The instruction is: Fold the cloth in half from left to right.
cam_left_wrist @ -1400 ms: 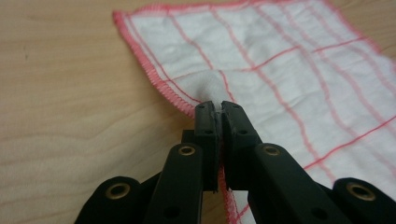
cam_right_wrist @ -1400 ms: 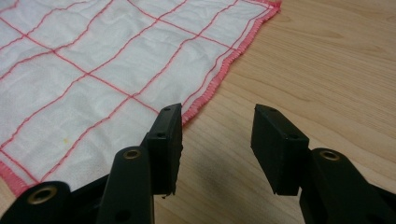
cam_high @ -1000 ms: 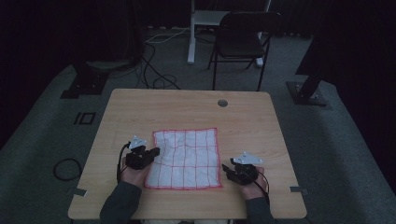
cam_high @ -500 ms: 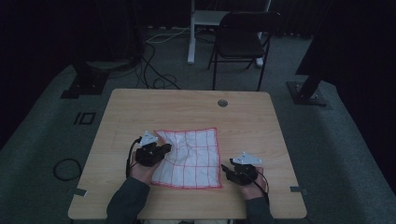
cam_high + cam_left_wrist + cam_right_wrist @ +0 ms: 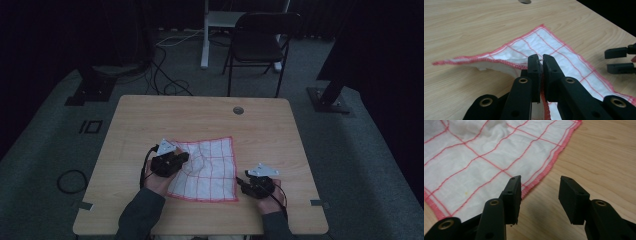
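Observation:
A white cloth with a red grid and red hem (image 5: 212, 167) lies on the wooden table (image 5: 200, 115). My left gripper (image 5: 184, 158) is over the cloth's left side, shut on its hem. In the left gripper view the gripper (image 5: 540, 60) pinches the red hem, and the cloth (image 5: 549, 47) is lifted into a fold beside it. My right gripper (image 5: 241, 181) rests at the cloth's near right corner. Its jaws (image 5: 539, 187) stand open just off the hem of the cloth (image 5: 486, 157), with bare table between them. The right gripper (image 5: 619, 60) also appears in the left gripper view.
A round cable hole (image 5: 238, 110) sits near the table's far edge. A black chair (image 5: 260, 40) and a white desk leg (image 5: 204, 35) stand beyond the table. Cables (image 5: 165, 85) lie on the floor at the far left.
My left gripper has moved right and up, carrying the cloth's left edge with it, so the cloth's left side is now lifted and pulled inward. The right gripper has stayed in place.

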A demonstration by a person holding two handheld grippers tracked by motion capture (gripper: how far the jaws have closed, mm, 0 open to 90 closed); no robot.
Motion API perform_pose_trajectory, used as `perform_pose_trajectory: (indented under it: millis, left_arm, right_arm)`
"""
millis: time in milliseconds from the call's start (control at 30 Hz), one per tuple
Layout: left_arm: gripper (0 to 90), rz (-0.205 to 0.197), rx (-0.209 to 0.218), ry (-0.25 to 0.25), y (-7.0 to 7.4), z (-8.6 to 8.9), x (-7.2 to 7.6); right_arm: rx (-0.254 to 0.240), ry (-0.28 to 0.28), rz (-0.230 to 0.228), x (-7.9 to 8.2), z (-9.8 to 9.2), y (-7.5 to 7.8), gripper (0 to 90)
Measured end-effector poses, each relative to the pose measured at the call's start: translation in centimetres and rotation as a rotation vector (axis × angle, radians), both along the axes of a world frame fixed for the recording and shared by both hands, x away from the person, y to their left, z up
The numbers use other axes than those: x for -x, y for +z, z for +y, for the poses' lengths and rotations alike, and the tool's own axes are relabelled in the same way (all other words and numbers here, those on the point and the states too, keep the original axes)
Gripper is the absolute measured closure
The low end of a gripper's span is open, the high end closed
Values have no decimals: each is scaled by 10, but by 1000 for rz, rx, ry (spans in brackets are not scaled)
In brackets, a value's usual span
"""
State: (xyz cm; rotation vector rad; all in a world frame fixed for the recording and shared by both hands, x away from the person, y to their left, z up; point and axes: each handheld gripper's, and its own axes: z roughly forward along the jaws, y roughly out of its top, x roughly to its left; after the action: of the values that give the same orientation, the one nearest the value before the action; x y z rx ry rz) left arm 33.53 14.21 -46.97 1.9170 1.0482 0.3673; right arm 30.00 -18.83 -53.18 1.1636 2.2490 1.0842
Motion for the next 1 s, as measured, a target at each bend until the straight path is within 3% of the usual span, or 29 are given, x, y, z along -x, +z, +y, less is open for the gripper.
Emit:
perform_pose_trajectory:
  millis: [267, 433, 733, 1000]
  left_arm:
    - [856, 6, 2, 27, -2, 9, -1]
    - [856, 9, 3, 44, -4, 15, -1]
    - [856, 22, -10, 80, -10, 29, 1]
    - [856, 40, -22, 102, -16, 35, 3]
  right_arm:
    - [26, 52, 13, 5, 18, -5, 527]
    - [95, 86, 14, 11, 32, -11, 546]
    - [125, 75, 43, 20, 25, -7, 571]
    - [112, 62, 73, 23, 17, -6, 567]
